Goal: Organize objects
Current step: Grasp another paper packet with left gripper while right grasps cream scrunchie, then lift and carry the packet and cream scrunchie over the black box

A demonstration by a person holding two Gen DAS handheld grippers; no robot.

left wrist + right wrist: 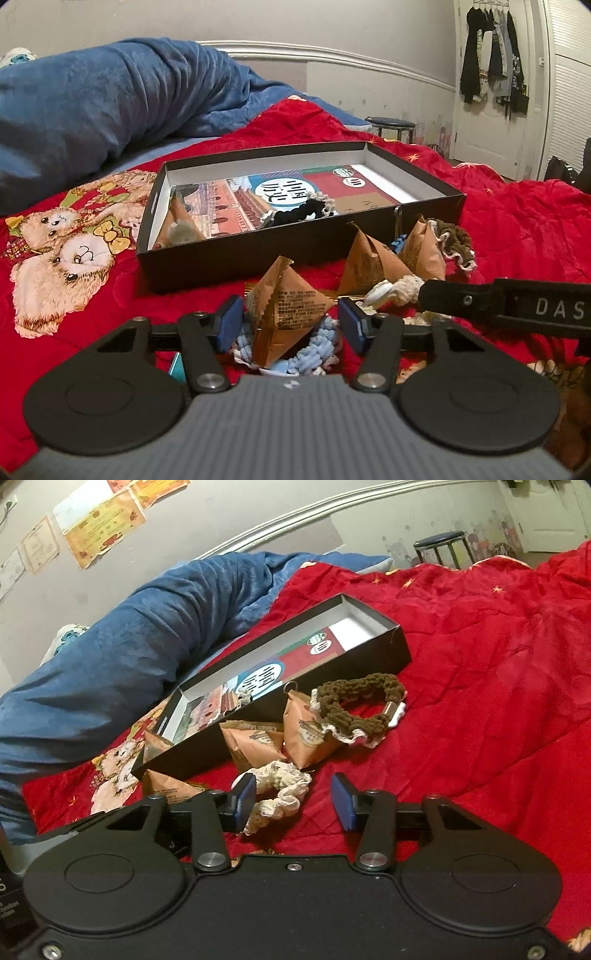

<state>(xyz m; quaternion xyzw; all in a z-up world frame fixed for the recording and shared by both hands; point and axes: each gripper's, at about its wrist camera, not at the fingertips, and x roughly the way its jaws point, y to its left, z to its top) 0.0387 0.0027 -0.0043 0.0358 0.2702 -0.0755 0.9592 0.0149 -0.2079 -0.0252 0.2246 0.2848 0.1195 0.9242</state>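
Red quilt (480, 646) w/ blue blanket (110, 92), black box (295, 254), stool (389, 123).

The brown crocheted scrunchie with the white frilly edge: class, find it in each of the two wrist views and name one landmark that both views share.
Left wrist view: the brown scrunchie lies right of centre on the red blanket, beside the black box's near right corner, partly hidden behind a brown paper packet.
Right wrist view: it lies in full view just above centre, right of the box.
Shared landmark: the open black box.
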